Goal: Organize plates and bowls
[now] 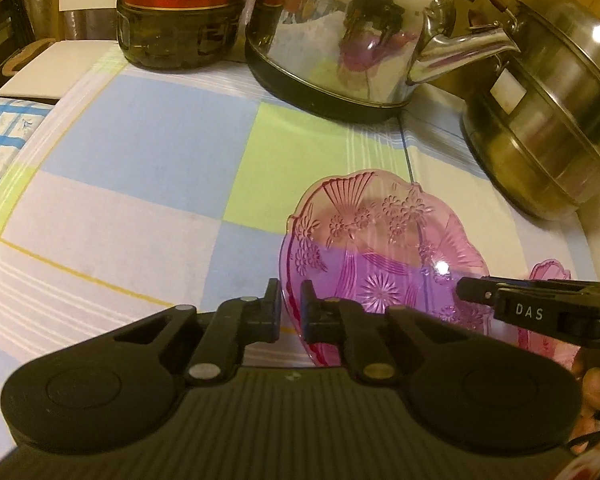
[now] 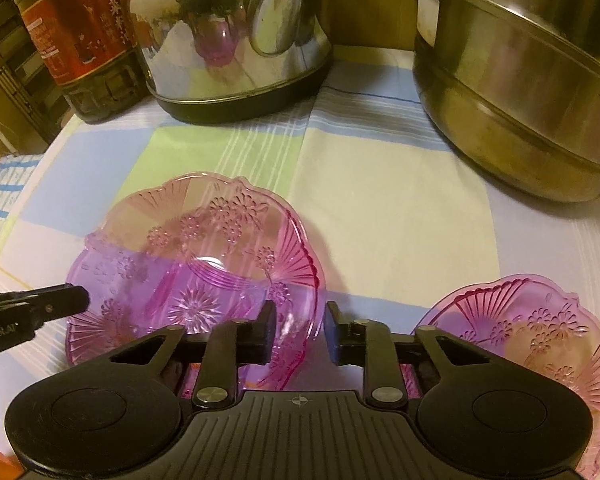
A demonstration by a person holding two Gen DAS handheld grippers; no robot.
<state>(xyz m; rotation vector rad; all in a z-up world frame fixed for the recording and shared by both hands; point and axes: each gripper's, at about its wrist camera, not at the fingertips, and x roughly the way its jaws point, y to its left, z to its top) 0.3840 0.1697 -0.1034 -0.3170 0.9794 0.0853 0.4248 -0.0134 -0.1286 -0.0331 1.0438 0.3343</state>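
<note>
A pink pressed-glass bowl (image 2: 196,264) sits on the checked tablecloth (image 2: 380,208), a second pink glass bowl (image 2: 540,332) to its right. Behind them stand an oil bottle (image 2: 76,36), steel kettle (image 2: 228,32) and steel steamer pot (image 2: 520,80), left to right.

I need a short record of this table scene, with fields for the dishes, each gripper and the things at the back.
surface: checked tablecloth
dish in work: pink glass dish, between the two grippers
other dish: second pink dish, to its right in the right wrist view, apart from it
left gripper: left gripper, shut on the dish's left rim
right gripper: right gripper, right rim between its fingers; contact unclear
behind: oil bottle, kettle, steel pot
</note>
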